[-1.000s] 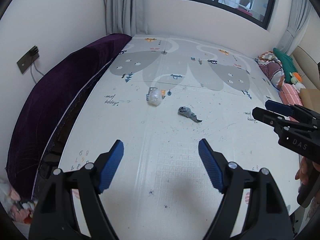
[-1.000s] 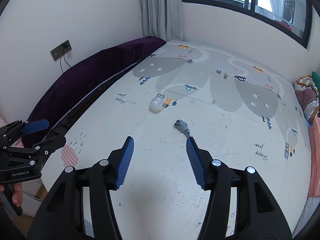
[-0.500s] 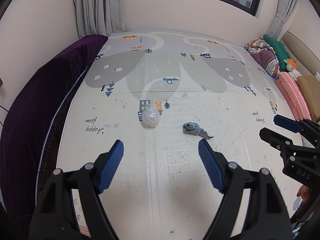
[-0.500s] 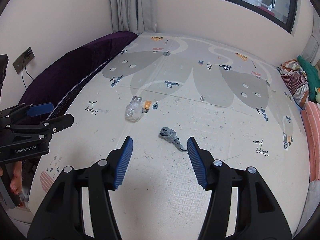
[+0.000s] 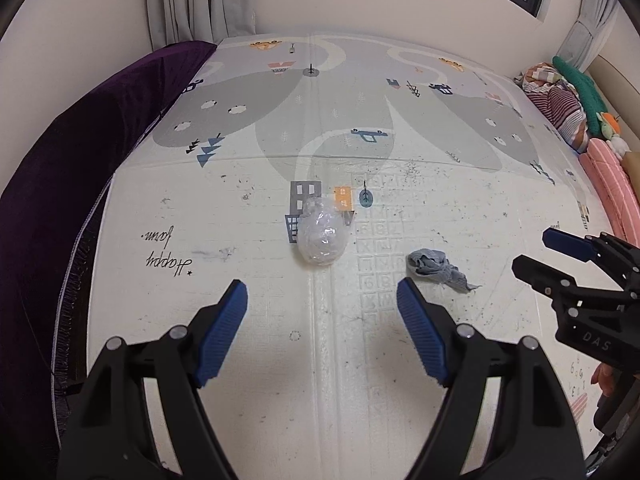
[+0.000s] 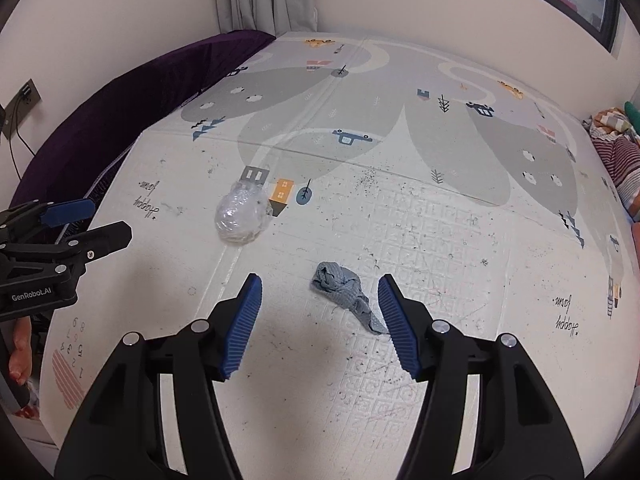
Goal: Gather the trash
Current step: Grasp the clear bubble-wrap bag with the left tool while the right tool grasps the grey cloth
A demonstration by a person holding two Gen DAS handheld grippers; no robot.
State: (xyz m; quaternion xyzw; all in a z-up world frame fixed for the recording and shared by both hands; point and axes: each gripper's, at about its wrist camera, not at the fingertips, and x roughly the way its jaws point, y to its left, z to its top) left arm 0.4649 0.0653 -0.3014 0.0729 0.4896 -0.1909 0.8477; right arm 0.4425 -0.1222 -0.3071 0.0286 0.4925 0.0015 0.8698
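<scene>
A crumpled clear plastic ball [image 5: 322, 237] lies on the patterned play mat [image 5: 248, 224], just beyond my open left gripper [image 5: 322, 304]. It also shows in the right wrist view [image 6: 241, 216]. A crumpled grey-blue rag [image 6: 345, 294] lies on the mat between the open fingers of my right gripper [image 6: 319, 296], close to the right finger; in the left wrist view the rag [image 5: 436, 266] sits right of the ball. Both grippers are empty. The right gripper [image 5: 538, 254] shows at the right edge of the left view, and the left gripper [image 6: 86, 220] at the left edge of the right view.
A purple cushion [image 5: 76, 152] runs along the mat's left edge by the wall. Folded blankets and soft toys [image 5: 568, 96] lie at the far right. Dark specks of dirt [image 6: 400, 240] scatter over the mat. Curtains [image 5: 196, 4] hang at the far wall.
Both grippers have moved forward and down toward the mat. The plastic ball and rag now lie much closer, and the rag has come between the right gripper's fingers.
</scene>
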